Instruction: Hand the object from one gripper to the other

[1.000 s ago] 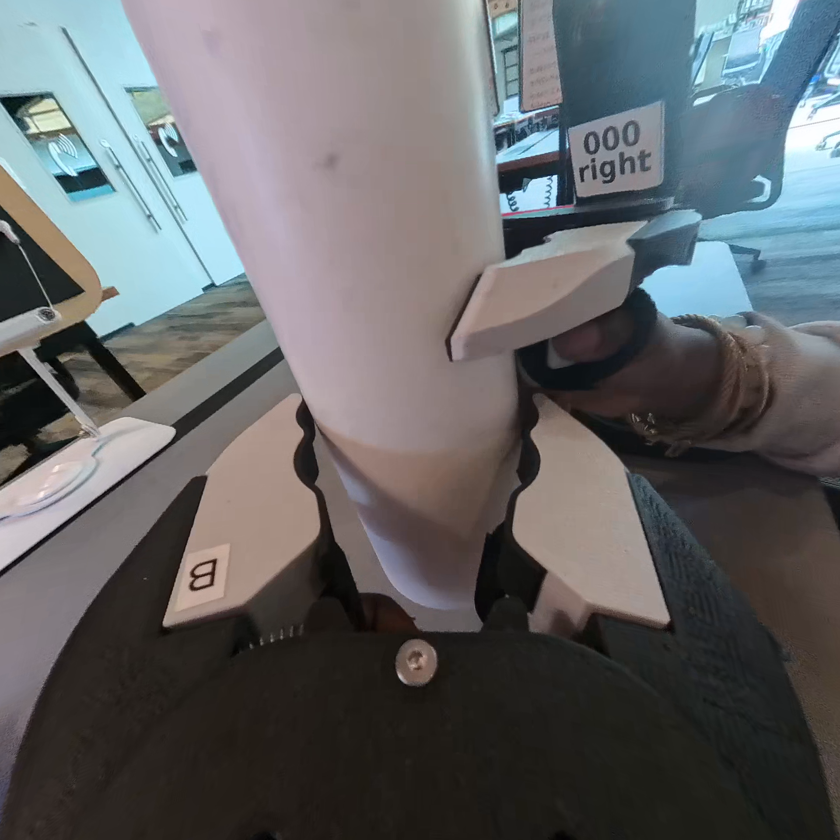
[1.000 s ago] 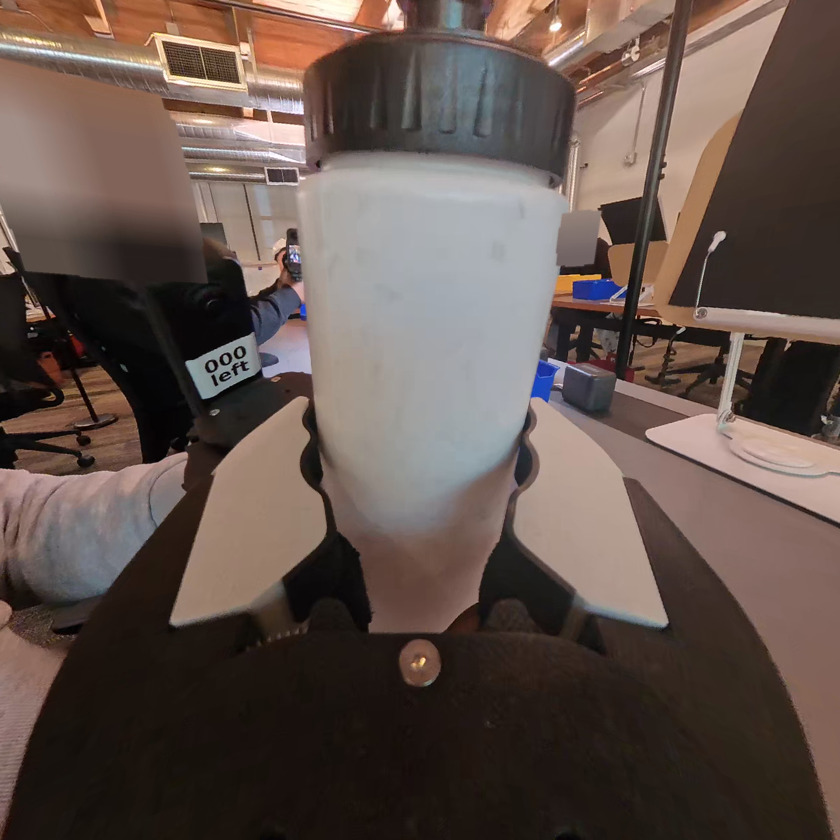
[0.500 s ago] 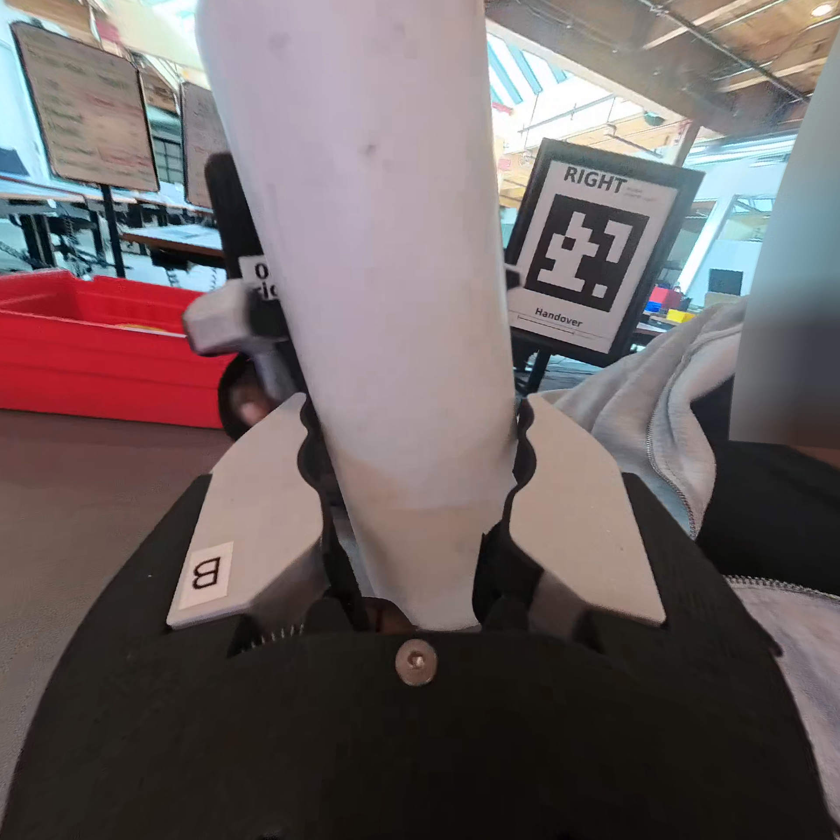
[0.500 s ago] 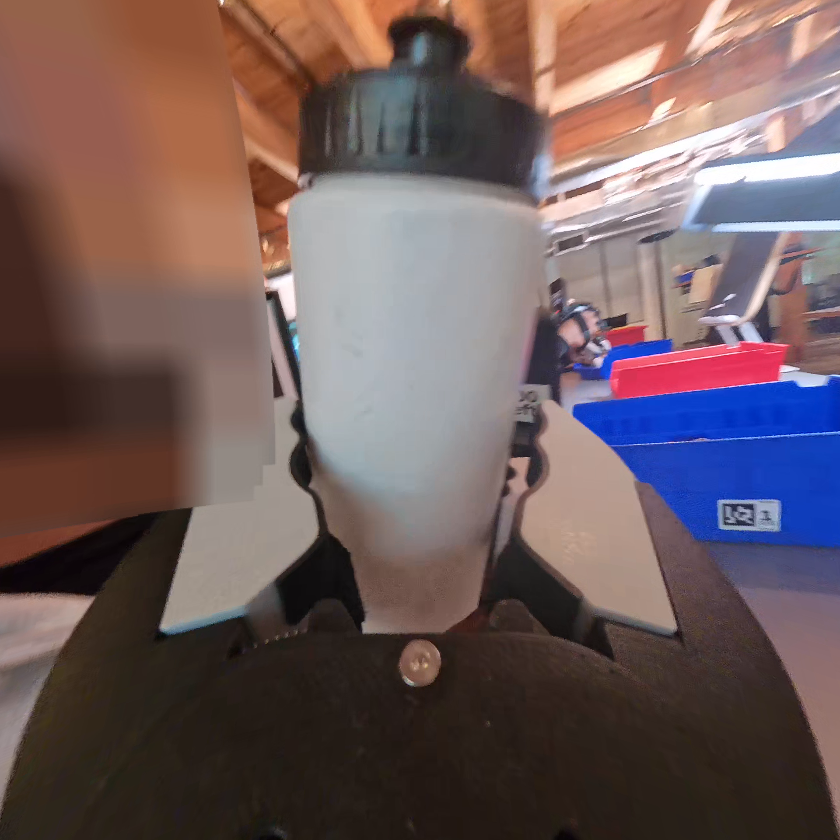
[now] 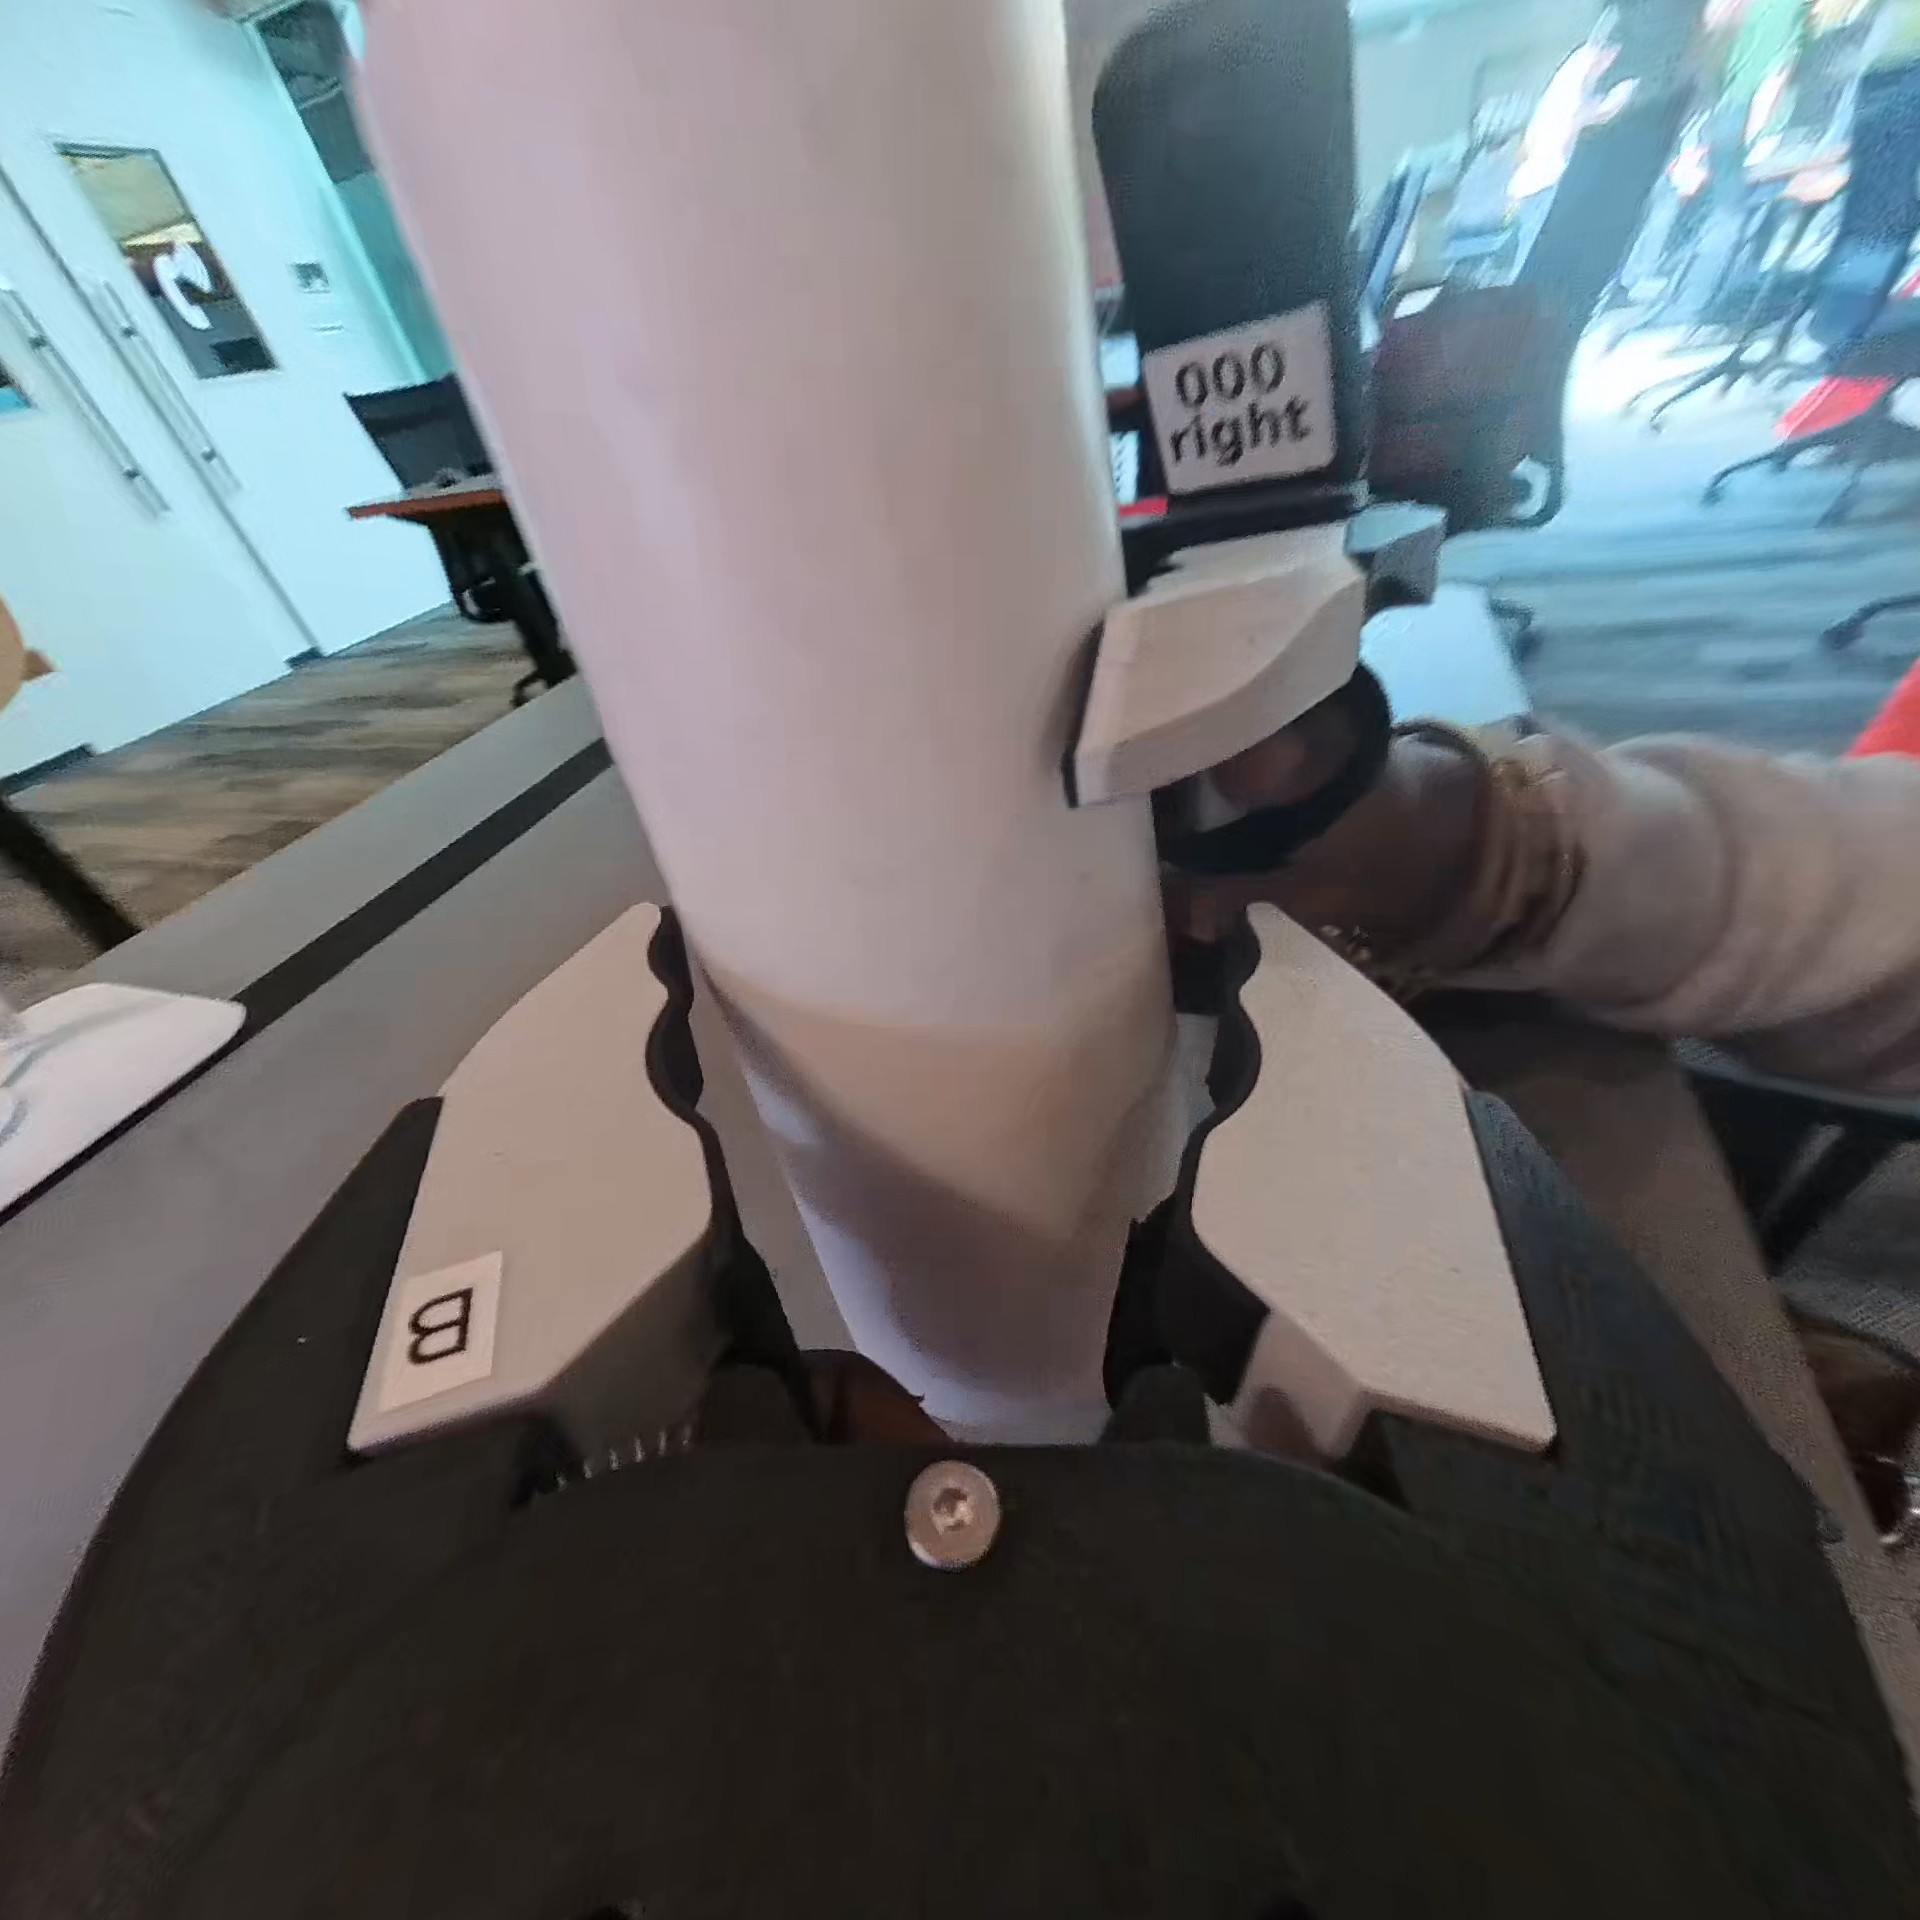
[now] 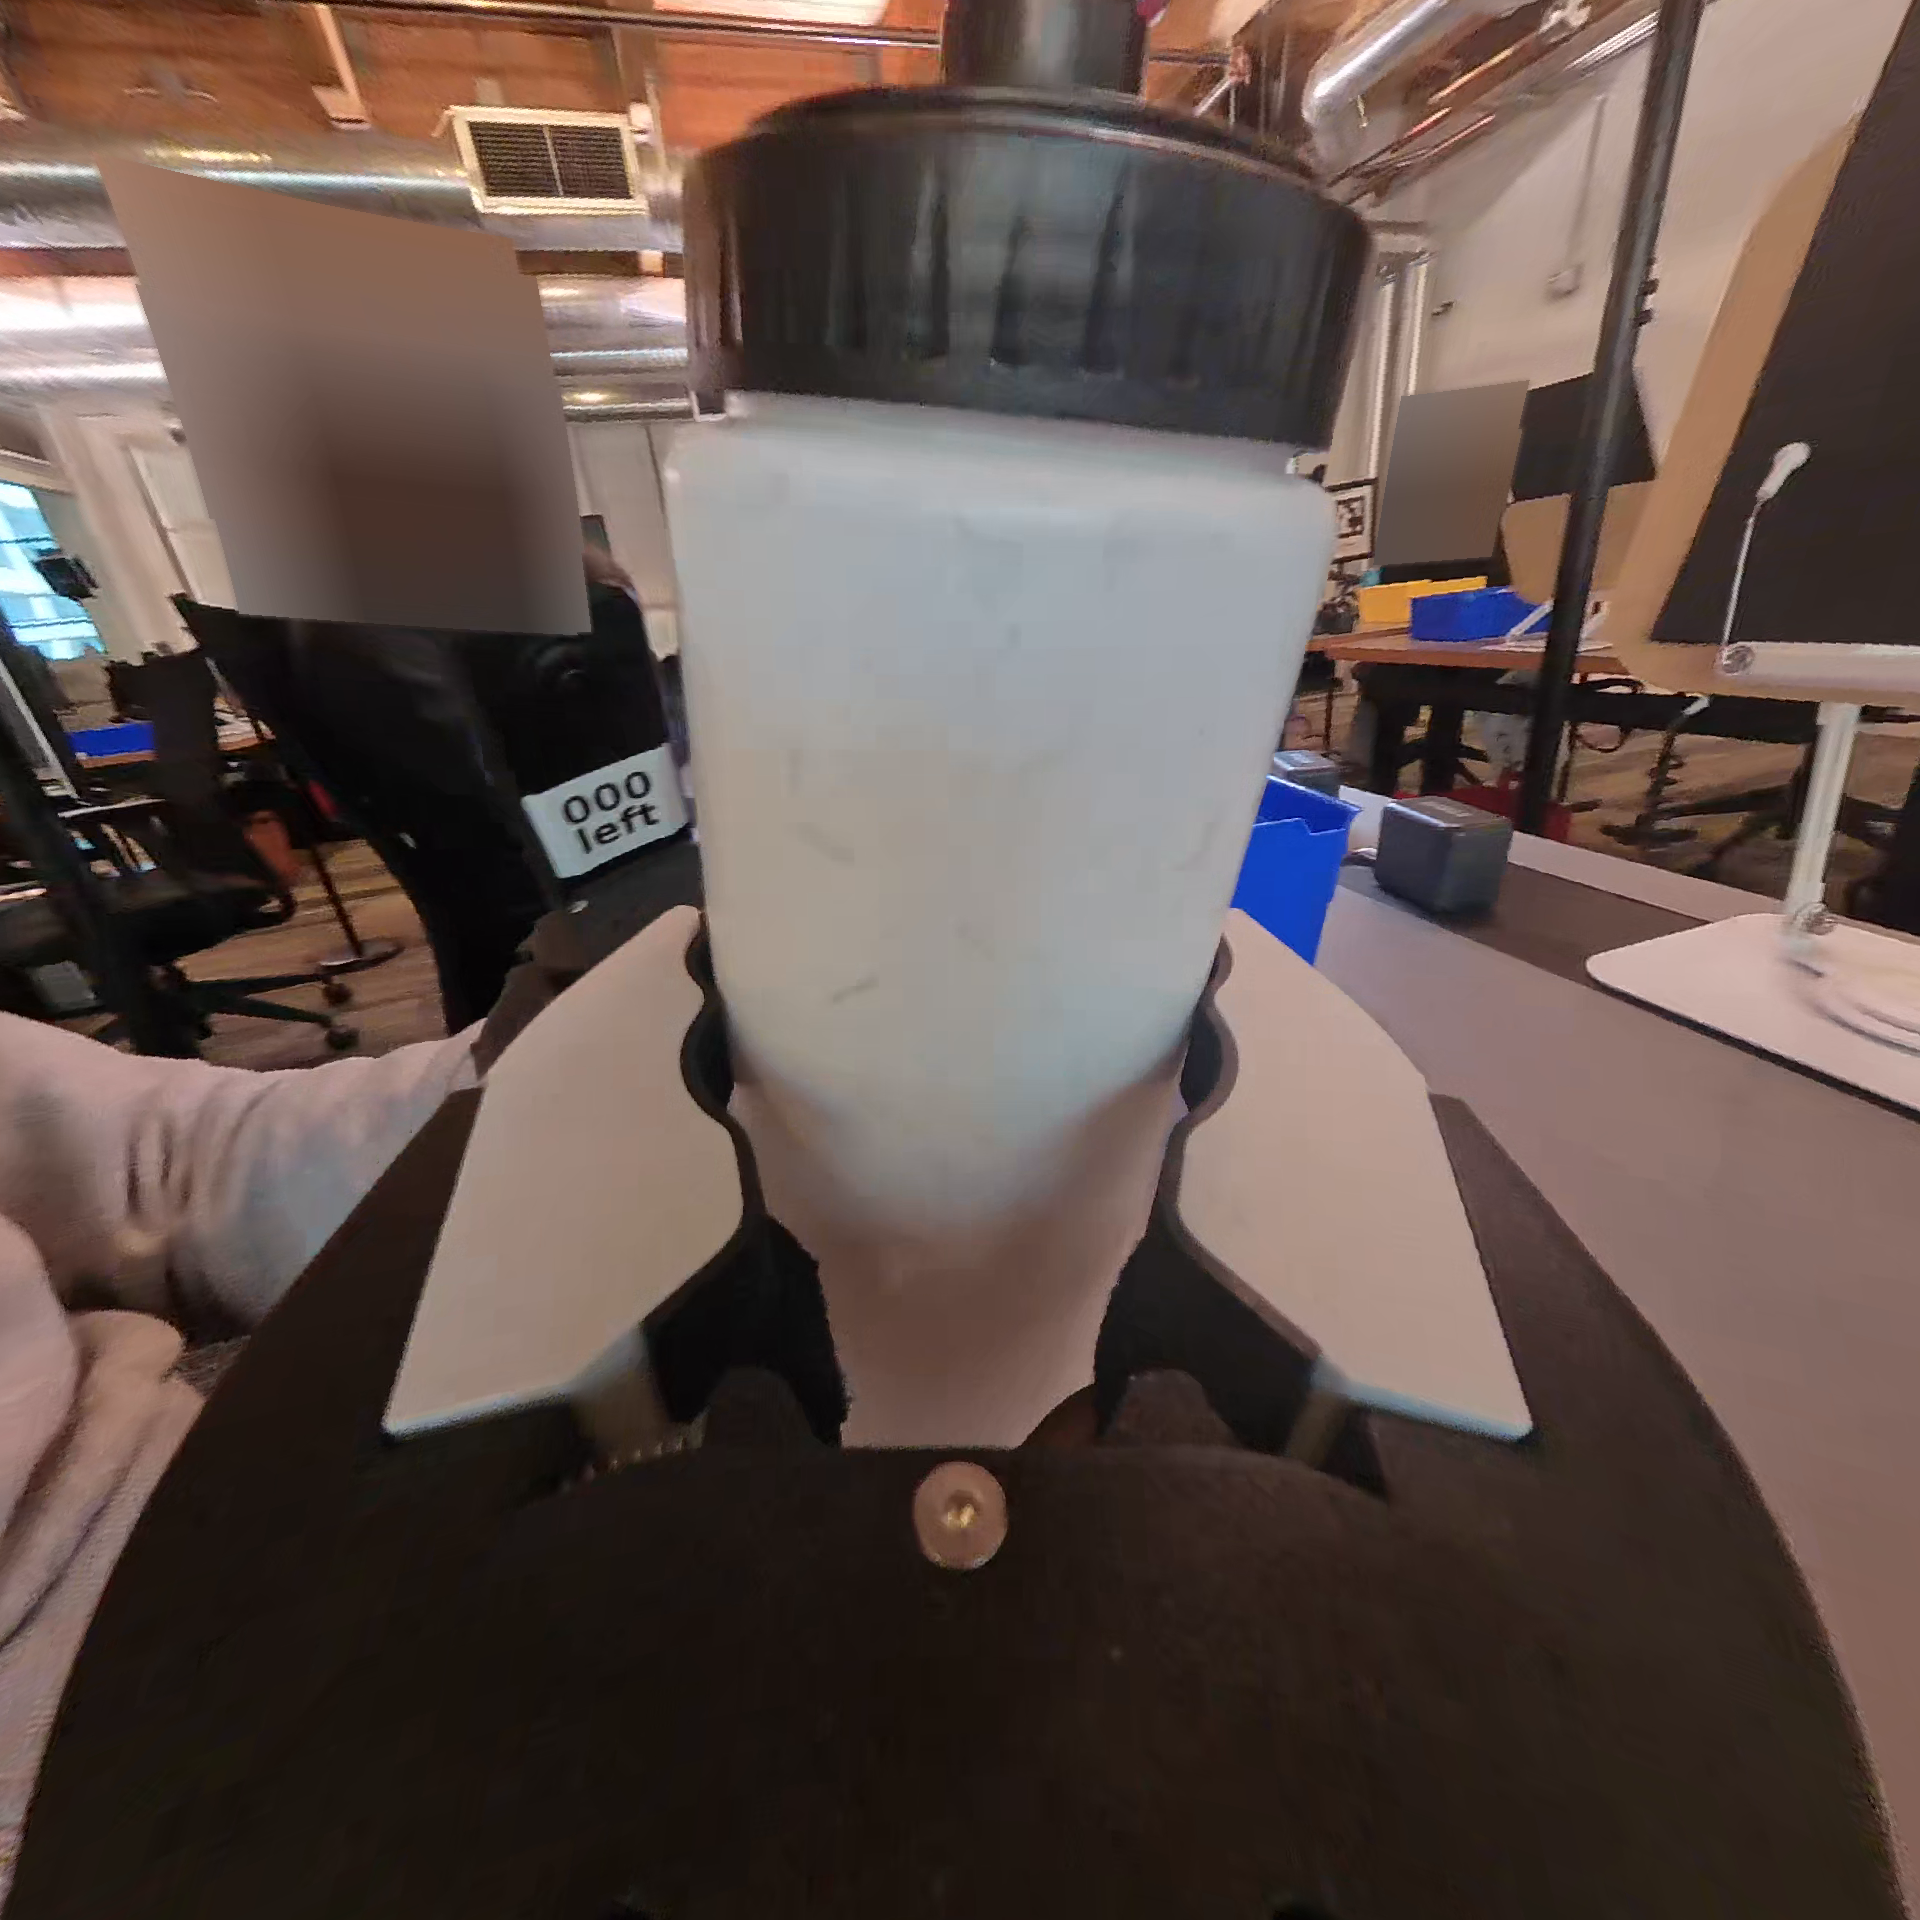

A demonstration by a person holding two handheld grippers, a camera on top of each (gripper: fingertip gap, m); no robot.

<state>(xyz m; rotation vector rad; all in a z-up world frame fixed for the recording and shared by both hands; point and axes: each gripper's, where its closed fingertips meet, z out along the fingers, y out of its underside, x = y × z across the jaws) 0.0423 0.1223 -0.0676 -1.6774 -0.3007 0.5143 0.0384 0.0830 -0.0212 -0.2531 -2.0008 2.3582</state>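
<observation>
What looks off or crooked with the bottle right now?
The white bottle sits askew in the left tongs, leaning toward that view's left, with a slight gap beside one finger. In the right tongs it stands straight and clamped. No spill or damage shows.

Grey table [image 6: 1621, 1091], white door [image 5: 135, 457], office chairs [image 6: 208, 862], wood ceiling with silver ducts [image 6: 1382, 62].

An open-plan office workspace with exposed wooden ceiling beams [image 6: 416, 62] and silver ducts [image 6: 1382, 73], black rolling office chairs [image 6: 208, 862], long desks [image 6: 1475, 649], blue storage bins [image 6: 1288, 873], and white glass-panelled doors [image 5: 156, 343].
</observation>
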